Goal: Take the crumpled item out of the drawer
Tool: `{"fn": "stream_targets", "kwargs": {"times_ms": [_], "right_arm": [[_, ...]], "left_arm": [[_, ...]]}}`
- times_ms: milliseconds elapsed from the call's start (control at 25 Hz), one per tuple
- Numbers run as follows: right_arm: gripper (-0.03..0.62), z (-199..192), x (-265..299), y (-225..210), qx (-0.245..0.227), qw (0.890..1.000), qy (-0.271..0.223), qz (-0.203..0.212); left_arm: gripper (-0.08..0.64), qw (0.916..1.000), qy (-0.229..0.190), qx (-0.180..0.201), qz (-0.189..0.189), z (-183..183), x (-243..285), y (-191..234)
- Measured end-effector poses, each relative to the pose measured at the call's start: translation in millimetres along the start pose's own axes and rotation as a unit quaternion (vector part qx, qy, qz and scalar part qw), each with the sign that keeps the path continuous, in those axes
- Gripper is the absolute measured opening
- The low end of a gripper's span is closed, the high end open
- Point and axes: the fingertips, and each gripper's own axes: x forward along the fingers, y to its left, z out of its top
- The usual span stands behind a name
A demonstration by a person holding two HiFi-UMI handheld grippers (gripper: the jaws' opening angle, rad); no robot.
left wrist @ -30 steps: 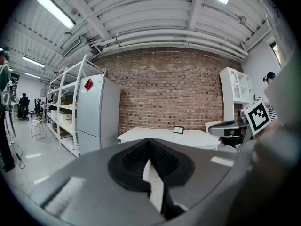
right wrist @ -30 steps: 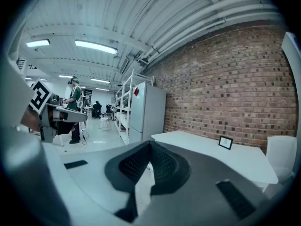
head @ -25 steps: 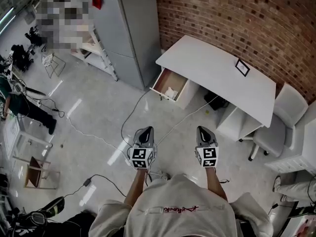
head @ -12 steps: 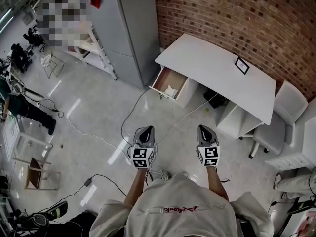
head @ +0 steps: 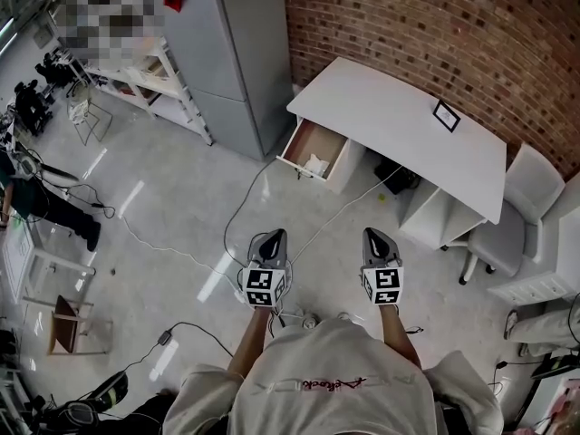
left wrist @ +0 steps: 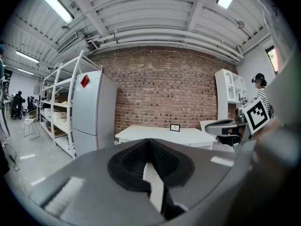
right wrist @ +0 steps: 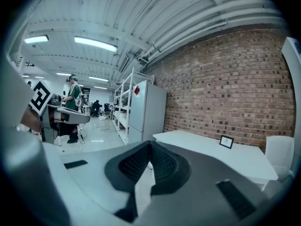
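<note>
The person stands on the pale floor, well back from the white desk that runs along the brick wall. They hold both tools out level in front of the body, side by side and apart. The left gripper has its jaws closed tip to tip, and its own view shows only the room beyond the ribbed pads, so nothing is clamped. The right gripper is likewise pressed together and empty. The drawer at the desk's left end is pulled out and shows a brown interior. The crumpled item, a small white wad, lies inside it towards the front right corner, far from both grippers. A small picture frame stands on the desk top and a grey chair sits at the desk's right end. A tall grey cabinet stands to the left of the drawer, and a white cable trails across the floor from under the desk towards the person.
</note>
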Motion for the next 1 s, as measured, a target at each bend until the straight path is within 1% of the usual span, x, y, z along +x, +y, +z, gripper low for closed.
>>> {"fn": "stream_targets", "kwargs": {"times_ms": [200,400,720,1000], "right_arm": [[0.012,-6.6,5.6,21.4,0.0,1.0,0.006,0.004],[0.012,-13.6,11.0,28.6,0.003,1.0,0.013,0.008],[0.012,-16.8,34.1,21.6,0.006,1.0,0.012,0.014],[0.012,-17.8,83.0,-0.1,0.01,1.0,0.012,0.027]], "left_arm": [[0.009,1.0,-0.001,-0.002,-0.005,-6.4,-4.3,14.4],[0.009,1.0,0.002,-0.007,-0.004,-12.3,-2.9,22.5],[0.009,1.0,0.0,-0.007,-0.002,-13.2,17.1,29.7],[0.009,0.9999,0.001,-0.009,0.01,-7.7,62.5,48.1]]}}
